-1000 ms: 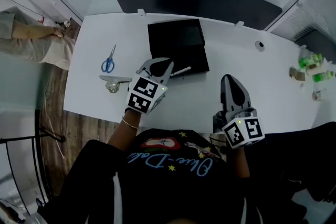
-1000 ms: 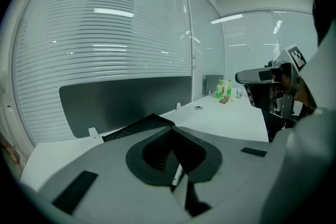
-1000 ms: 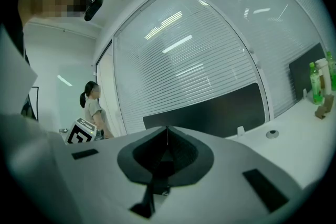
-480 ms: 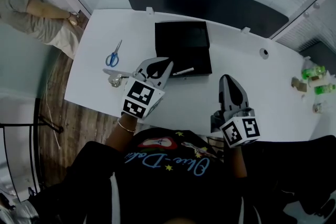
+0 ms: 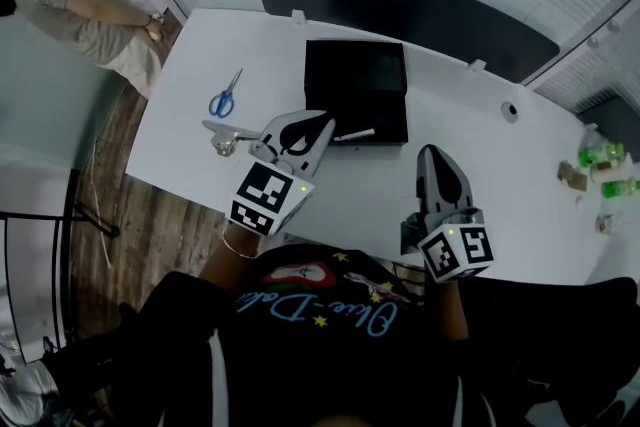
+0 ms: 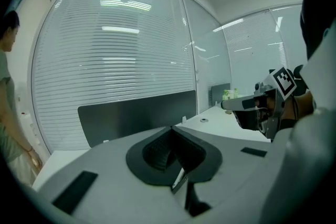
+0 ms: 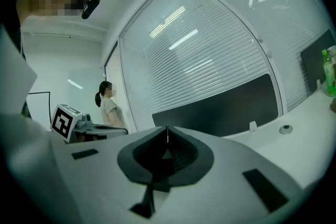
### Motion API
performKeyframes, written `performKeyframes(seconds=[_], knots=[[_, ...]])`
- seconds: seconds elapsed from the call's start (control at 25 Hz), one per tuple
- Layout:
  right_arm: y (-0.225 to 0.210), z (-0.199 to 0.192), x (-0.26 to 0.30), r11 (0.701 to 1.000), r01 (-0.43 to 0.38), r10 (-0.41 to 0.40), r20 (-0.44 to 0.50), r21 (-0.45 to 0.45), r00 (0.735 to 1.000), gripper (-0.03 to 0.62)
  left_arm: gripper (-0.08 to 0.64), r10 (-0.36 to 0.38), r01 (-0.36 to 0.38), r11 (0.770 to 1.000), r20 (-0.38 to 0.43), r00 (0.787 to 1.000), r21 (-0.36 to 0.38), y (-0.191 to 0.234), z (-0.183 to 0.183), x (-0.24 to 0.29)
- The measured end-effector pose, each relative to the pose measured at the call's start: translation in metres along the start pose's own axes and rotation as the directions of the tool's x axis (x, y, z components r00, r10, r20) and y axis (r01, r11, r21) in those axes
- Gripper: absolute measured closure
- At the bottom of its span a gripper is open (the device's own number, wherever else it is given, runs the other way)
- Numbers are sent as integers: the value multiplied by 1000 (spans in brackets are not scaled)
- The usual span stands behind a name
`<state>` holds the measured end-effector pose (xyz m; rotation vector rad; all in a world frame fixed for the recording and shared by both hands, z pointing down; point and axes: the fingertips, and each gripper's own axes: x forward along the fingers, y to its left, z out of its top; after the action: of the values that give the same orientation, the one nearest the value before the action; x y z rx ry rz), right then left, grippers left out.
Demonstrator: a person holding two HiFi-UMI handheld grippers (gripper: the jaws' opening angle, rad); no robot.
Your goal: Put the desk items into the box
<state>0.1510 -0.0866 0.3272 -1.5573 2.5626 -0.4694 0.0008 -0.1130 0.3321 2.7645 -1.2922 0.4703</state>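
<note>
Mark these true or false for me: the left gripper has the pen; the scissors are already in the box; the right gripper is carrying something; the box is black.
1. The left gripper is shut on the pen. True.
2. The scissors are in the box. False: they lie on the desk, left of the box.
3. The right gripper is carrying something. False: its jaws are together with nothing between them.
4. The box is black. True.
</note>
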Motion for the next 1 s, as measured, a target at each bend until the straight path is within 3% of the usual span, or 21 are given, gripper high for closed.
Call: performKeyframes(seconds=[0.48, 0.68, 1.0], knots=[[-4, -9, -1, 998, -65, 65, -40, 6, 997, 581, 552, 73, -73, 997, 0, 997, 16, -14, 4, -13], [-8, -15, -3, 995, -93, 94, -55, 23, 994, 581, 552, 97, -96, 995, 31, 995, -28, -21, 7, -18], [-10, -26, -3, 989, -145, 148, -88, 41, 985, 581, 552, 166, -166, 986, 2, 986, -28, -28, -3, -28]])
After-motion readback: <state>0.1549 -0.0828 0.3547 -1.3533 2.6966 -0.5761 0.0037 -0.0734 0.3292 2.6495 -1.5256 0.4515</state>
